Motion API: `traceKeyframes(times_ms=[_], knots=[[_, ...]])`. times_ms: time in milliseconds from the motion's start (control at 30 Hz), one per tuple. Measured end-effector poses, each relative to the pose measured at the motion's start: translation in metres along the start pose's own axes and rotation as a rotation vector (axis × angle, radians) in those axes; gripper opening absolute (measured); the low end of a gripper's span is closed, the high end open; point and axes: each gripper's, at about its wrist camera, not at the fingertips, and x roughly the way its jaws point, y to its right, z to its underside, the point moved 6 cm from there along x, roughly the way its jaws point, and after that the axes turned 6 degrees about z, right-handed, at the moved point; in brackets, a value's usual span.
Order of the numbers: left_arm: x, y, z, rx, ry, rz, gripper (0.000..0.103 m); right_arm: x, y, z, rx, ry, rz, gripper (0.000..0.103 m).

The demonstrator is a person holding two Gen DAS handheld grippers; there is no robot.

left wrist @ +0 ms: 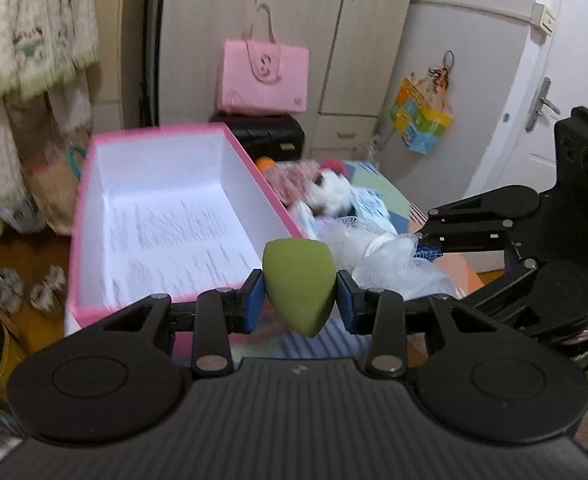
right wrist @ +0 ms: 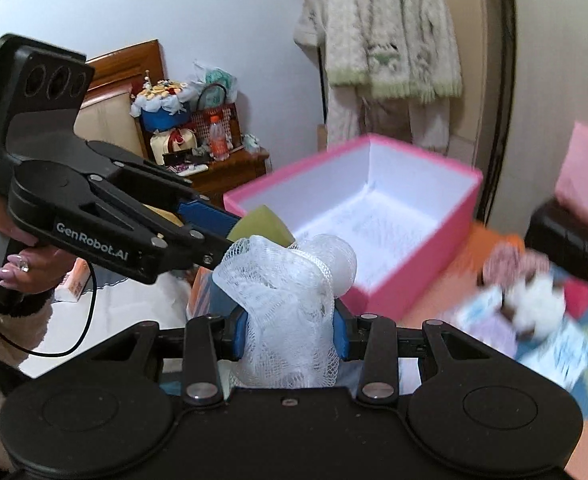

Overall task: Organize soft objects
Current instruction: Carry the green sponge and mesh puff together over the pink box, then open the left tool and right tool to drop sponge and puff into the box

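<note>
My left gripper (left wrist: 299,294) is shut on a green teardrop makeup sponge (left wrist: 299,280), held in the air near the front edge of an open pink box (left wrist: 86,200) with a white inside. My right gripper (right wrist: 290,336) is shut on a white mesh bath pouf (right wrist: 286,300), lifted above the bed. In the right wrist view the left gripper (right wrist: 230,220) reaches in from the left, with the green sponge (right wrist: 260,224) at its tip by the pink box's (right wrist: 414,272) near corner. In the left wrist view the right gripper's body (left wrist: 534,248) shows at the right, with the pouf (left wrist: 390,256) in front of it.
A white plush toy (left wrist: 330,192) and a pink knitted item (left wrist: 290,178) lie on the patchwork bed cover (left wrist: 390,196) right of the box. A pink bag (left wrist: 264,76) sits on a black case (left wrist: 270,136) by the wardrobe. Robes (right wrist: 390,40) hang behind; a cluttered nightstand (right wrist: 222,168) stands at the left.
</note>
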Motion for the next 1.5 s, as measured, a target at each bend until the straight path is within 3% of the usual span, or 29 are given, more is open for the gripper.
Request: traceKeyframes(times_ms=[167, 333, 533, 733, 967, 1200, 1500], knots=[[0.016, -0.032, -0.024, 0.006, -0.001, -0.048, 0.037, 0.023, 0.005, -0.035, -0.103, 0.028, 0.033, 0.045], [0.055, -0.072, -0.038, 0.045, -0.002, -0.066, 0.037, 0.071, 0.027, -0.055, -0.121, 0.009, 0.041, 0.046], [0.097, -0.114, -0.04, -0.025, -0.1, -0.092, 0.037, 0.132, 0.06, -0.071, -0.114, -0.106, -0.054, 0.046], [0.126, -0.128, -0.033, -0.017, -0.28, -0.182, 0.037, 0.169, 0.055, -0.064, -0.194, -0.217, -0.042, 0.045], [0.135, -0.127, -0.017, -0.003, -0.365, -0.188, 0.038, 0.188, 0.052, -0.054, -0.257, -0.306, -0.042, 0.048], [0.131, -0.127, -0.02, -0.007, -0.337, -0.21, 0.049, 0.194, 0.052, -0.05, -0.265, -0.327, -0.037, 0.051], [0.109, -0.12, -0.027, -0.012, -0.256, -0.193, 0.057, 0.184, 0.048, -0.053, -0.259, -0.289, -0.019, 0.07]])
